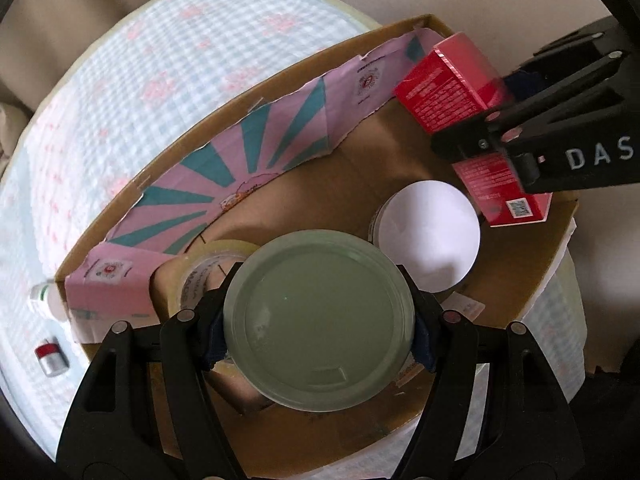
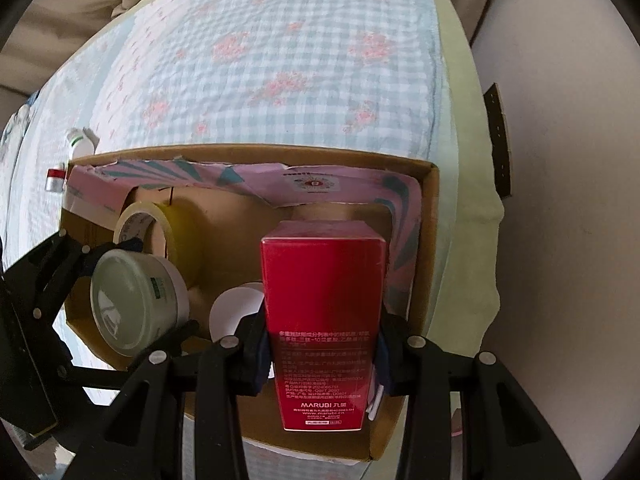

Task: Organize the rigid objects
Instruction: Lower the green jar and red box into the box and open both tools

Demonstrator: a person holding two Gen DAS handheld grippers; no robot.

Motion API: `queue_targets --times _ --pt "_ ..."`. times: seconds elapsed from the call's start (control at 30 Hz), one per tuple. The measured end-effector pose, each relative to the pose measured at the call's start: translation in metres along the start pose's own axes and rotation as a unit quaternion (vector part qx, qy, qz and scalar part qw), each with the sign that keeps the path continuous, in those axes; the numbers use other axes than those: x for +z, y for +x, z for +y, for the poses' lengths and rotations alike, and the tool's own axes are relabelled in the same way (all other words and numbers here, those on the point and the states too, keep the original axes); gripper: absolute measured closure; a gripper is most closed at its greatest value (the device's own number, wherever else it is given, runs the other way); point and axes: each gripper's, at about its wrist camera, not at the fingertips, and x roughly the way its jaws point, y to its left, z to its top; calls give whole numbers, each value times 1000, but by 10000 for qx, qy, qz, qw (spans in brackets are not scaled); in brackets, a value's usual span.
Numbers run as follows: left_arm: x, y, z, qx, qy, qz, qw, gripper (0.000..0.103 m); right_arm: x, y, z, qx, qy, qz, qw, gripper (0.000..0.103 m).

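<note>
Both hands loaded, both over the cardboard box [image 2: 434, 216] on the bed.

My right gripper [image 2: 324, 354] is clamped on the red carton [image 2: 322, 320], pads on its two narrow sides. The carton's long axis runs straight along the fingers, pointing down into the box, so it goes in end first. It hangs over the box's right end, close to the right wall and the pink liner [image 1: 240, 148], and whether its far end touches the floor I cannot tell. In the left wrist view the same red carton [image 1: 452, 84] sits high near the far right corner.

My left gripper [image 1: 320, 332] grips the green-lidded jar [image 1: 320, 320], lid facing the camera, base down toward the box floor. It hangs over the near left part of the box, just beside the tape roll [image 1: 200, 268] and the white-lidded tub [image 1: 430, 236]. Bare floor shows between the tub and the far wall.

Judgement: right hand is nearer to a set-down and its spot looks free. The jar has tighter room.

Surface: blue checked quilt [image 2: 280, 60], soft, so the box may rock. Outside the box's left end lie a small red-banded cap [image 1: 50, 356] and a white bottle [image 1: 44, 298]. Plain pale wall to the right.
</note>
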Motion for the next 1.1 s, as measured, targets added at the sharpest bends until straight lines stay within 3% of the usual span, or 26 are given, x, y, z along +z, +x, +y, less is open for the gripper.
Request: queue_targets --times 0.07,0.1,0.13,0.2,0.23,0.27,0.4,0.67,0.93,1.1 --pt "1 -2 -2 -82 57 -28 9999 35 1 0 0 -13 -66 -57 10000 65" --pt "2 -4 -3 -106 97 -50 9999 26 2 -1 1 -37 -80 -121 9999 63" --pt "1 -9 -4 -124 144 -131 9997 0 1 -3 0 -30 -62 -201 9998 57" --pt "1 -19 -6 -144 188 -330 9992 0 1 -8 -3 404 40 -281 9988 27" --pt "2 -22 -6 -169 189 -353 9991 0 2 -8 -1 584 67 -197 9981 0" --pt "2 -23 -5 -173 177 -331 9991 0 2 -8 0 885 71 -140 9960 0" --pt "1 -25 -1 -144 152 -297 9993 0 1 -2 8 431 -71 -64 9990 0" --pt "-13 -40 1 -186 43 -329 9993 0 -1 -12 17 395 -13 -183 9991 0" --pt "-22 -74 3 -123 37 -552 9984 0 -12 -47 25 314 26 -395 9987 0" --pt "-30 -116 9 -66 -61 -691 9976 0 -25 -82 37 256 0 -548 9982 0"
